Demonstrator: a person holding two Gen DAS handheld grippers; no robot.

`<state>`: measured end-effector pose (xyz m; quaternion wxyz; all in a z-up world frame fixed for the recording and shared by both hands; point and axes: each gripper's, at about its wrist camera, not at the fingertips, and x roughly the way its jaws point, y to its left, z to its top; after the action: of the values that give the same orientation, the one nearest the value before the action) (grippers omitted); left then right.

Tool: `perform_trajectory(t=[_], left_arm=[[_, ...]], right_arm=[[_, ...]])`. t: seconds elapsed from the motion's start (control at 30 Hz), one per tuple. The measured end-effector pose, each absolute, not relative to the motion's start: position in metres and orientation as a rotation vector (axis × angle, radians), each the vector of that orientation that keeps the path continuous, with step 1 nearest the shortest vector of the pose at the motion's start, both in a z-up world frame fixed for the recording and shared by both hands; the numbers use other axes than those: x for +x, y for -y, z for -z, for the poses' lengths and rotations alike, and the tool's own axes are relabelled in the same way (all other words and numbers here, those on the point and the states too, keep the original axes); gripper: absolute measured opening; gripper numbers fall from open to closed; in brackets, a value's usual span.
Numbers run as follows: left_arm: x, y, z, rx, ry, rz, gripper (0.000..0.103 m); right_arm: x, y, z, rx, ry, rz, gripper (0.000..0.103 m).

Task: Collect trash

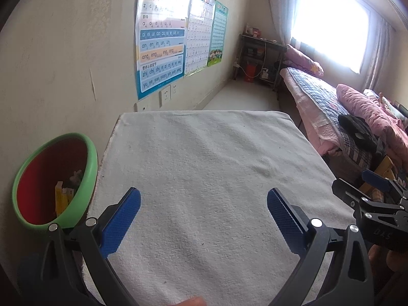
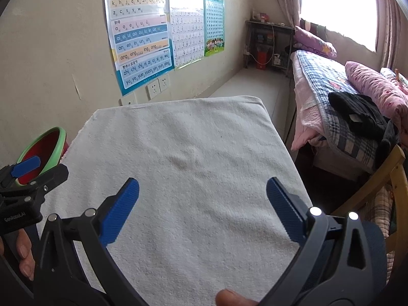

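A red bin with a green rim (image 1: 89, 168) stands on the floor left of the table; it also shows in the right wrist view (image 2: 57, 142). Inside it lie a yellow wrapper (image 1: 61, 199) and pale scraps (image 1: 76, 176). My left gripper (image 1: 204, 199) is open and empty above the white towel-covered table (image 1: 204, 153). My right gripper (image 2: 202, 191) is open and empty above the same table (image 2: 191, 140). Each gripper shows at the edge of the other's view: the right one (image 1: 374, 196), the left one (image 2: 23, 178). No trash shows on the towel.
A wall with posters (image 1: 160, 38) and sockets (image 1: 165, 94) runs behind the table. A bed with pink bedding (image 1: 344, 107) and black clothes (image 2: 357, 117) lies to the right. A wooden chair (image 2: 392, 168) stands at the right. A dark shelf (image 1: 260, 56) stands at the far end.
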<state>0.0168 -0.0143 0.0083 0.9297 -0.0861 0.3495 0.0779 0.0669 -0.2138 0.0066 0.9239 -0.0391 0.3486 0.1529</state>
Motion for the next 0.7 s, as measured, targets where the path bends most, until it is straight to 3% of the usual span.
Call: perform_trajectory(t=[0.7], left_arm=[[0.016, 0.026, -0.008, -0.116, -0.685, -0.154, 0.095]], right_arm=[[0.072, 0.216, -0.002, -0.074, -0.734, -0.305, 0.098]])
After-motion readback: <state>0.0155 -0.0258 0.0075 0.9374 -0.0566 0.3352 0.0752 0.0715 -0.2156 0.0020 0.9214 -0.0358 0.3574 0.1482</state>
